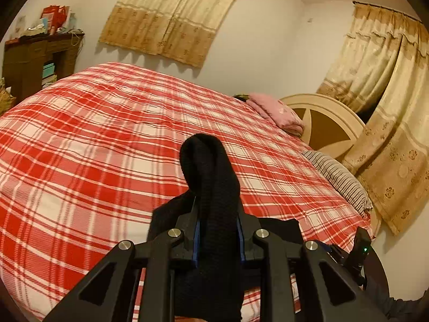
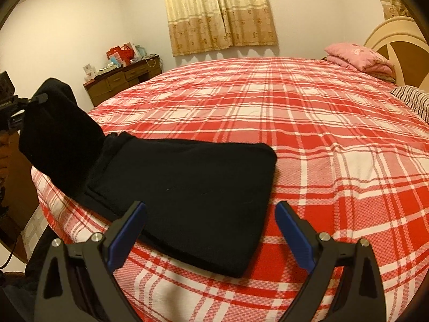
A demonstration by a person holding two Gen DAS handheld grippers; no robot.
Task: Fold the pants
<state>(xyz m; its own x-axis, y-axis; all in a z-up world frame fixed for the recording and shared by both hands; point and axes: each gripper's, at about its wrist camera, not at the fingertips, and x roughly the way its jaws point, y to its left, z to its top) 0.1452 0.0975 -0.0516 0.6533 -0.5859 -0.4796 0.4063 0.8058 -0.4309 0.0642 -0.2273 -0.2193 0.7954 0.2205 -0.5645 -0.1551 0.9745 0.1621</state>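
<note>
Black pants (image 2: 187, 182) lie partly folded near the front edge of a bed with a red and white plaid cover (image 2: 295, 123). My left gripper (image 1: 217, 214) is shut on one end of the pants (image 1: 209, 177) and holds it lifted above the bed; that raised end shows at the left of the right wrist view (image 2: 56, 134). My right gripper (image 2: 210, 214) is open and empty, just in front of the folded part, its blue pads (image 2: 126, 236) on either side of the pants' near edge.
A folded pink blanket (image 2: 359, 56) and a striped pillow (image 2: 413, 99) lie by the round headboard (image 1: 324, 123). A cluttered brown dresser (image 2: 120, 77) stands by the far wall. Curtains (image 1: 388, 107) hang next to the bed.
</note>
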